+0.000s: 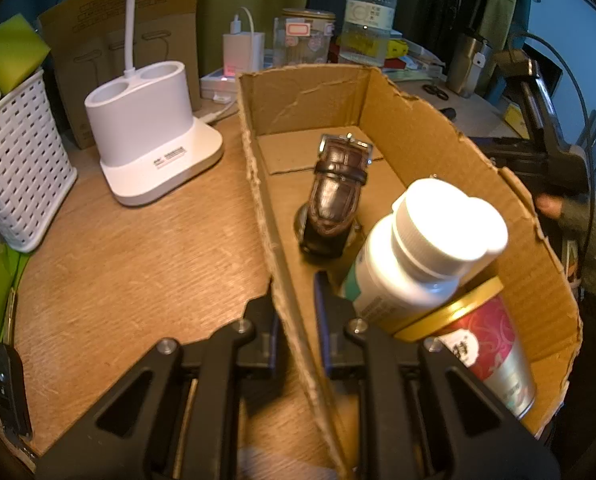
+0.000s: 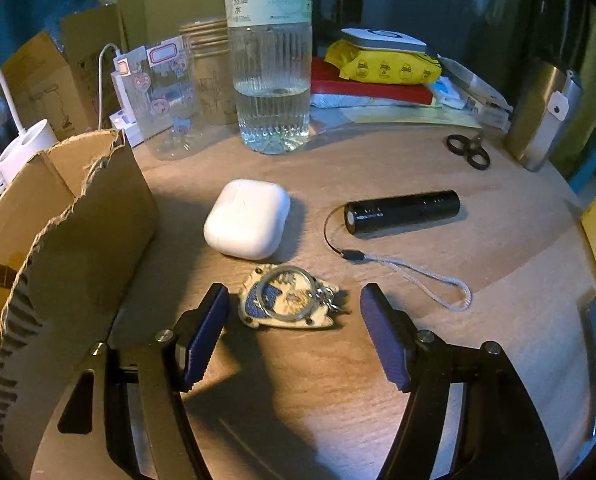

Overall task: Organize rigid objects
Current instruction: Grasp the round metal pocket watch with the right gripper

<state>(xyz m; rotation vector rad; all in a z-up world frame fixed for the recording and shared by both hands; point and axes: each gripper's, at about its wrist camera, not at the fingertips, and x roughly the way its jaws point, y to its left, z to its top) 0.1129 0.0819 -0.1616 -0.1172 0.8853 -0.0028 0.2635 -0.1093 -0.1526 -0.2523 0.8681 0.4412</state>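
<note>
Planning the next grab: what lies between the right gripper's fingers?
Right wrist view: the blue-and-white ceramic keyring charm lies on the wooden table, between the open fingers, untouched.

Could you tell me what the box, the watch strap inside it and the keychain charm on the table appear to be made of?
Box: corrugated cardboard, matte brown, with ragged torn edges showing the fluting. Watch strap: probably leather, dark brown and glossy, with a metal buckle. Keychain charm: a hard white-and-blue piece, perhaps enamel or plastic, on a shiny metal ring.
</note>
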